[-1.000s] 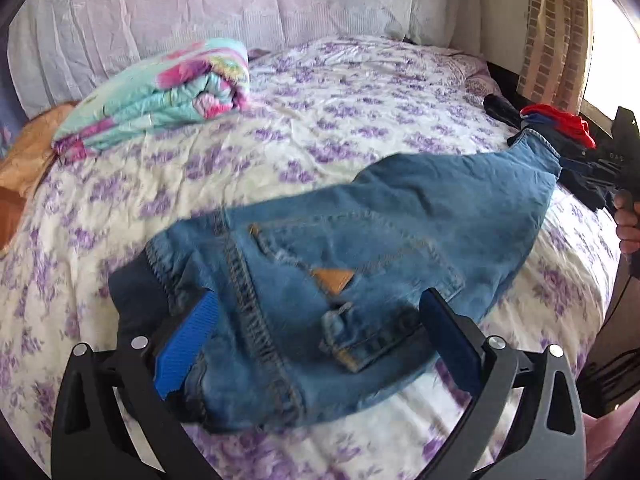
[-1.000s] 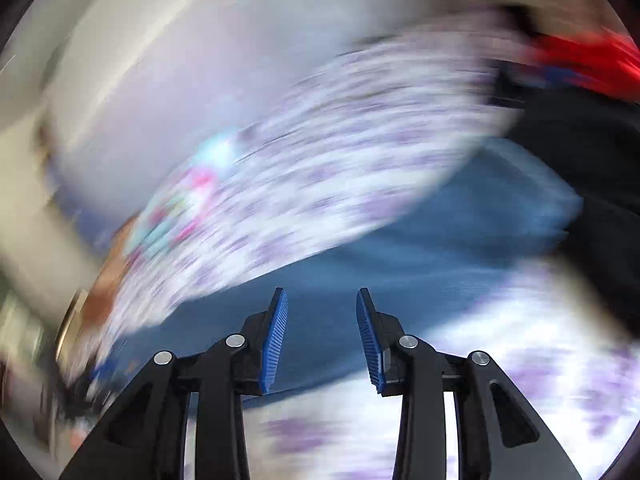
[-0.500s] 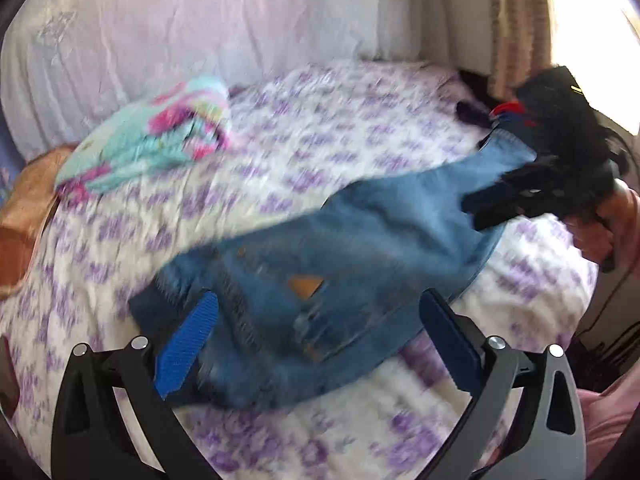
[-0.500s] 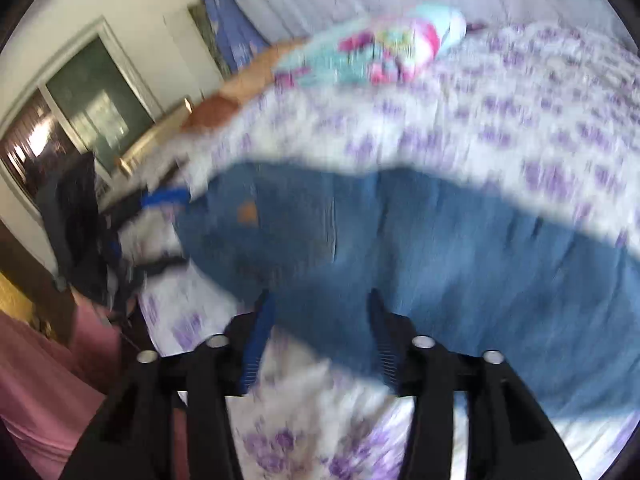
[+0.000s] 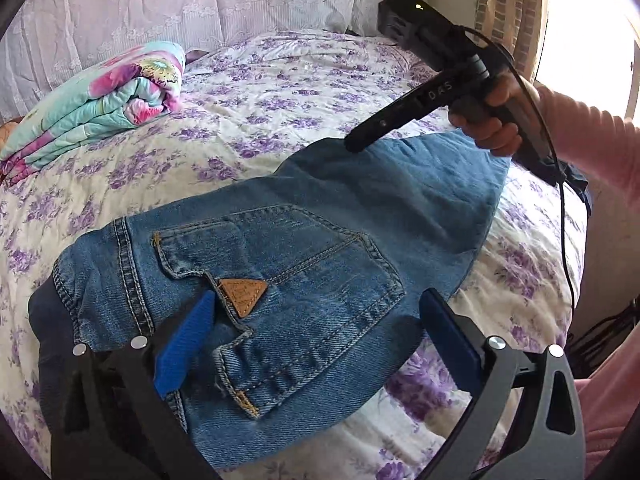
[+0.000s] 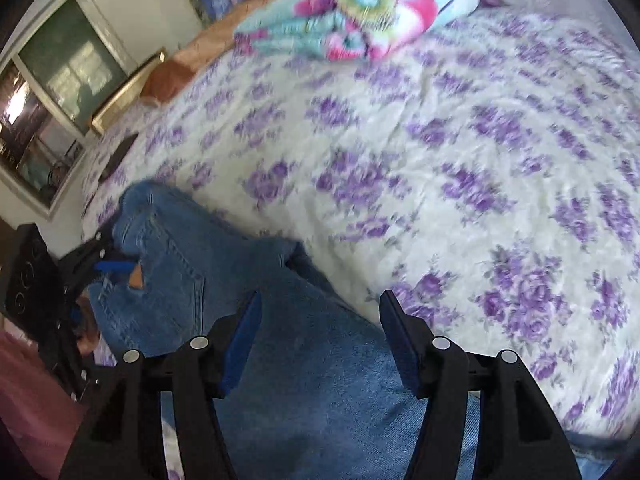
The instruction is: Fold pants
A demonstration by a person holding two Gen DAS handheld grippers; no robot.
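- The pants (image 5: 280,264), of blue denim, are laid folded on the bed (image 5: 280,92), directly in front of both claws.
- The left claw (image 5: 316,344) is held wide open over the waist end; its left blue pad lies against the denim just beside the pocket flap, while its right pad is seen at the near edge of the fabric. Nothing is gripped.
- A stitched back pocket (image 5: 288,248) with orange thread and a tan triangular patch (image 5: 243,294) is seen just ahead of the left pad.
- A darker, smooth waistband (image 5: 44,312) is seen left of the left claw.
- The right claw (image 6: 318,320) is held open over the folded leg end of the pants (image 6: 320,380), with denim seen between and below its ribbed blue pads; whether the pads touch the cloth cannot be told.
- In the left view the right claw (image 5: 354,144) is seen side-on, its black tip at the far edge of the denim, gripped by a hand (image 5: 490,120) in a pink sleeve.
- The bed is covered with a cream sheet printed with purple flowers, slightly wrinkled.
- A folded quilt (image 5: 96,100) in teal and pink is seen far ahead and left of the left claw.
- A lace curtain (image 5: 180,4) hangs beyond the bed.
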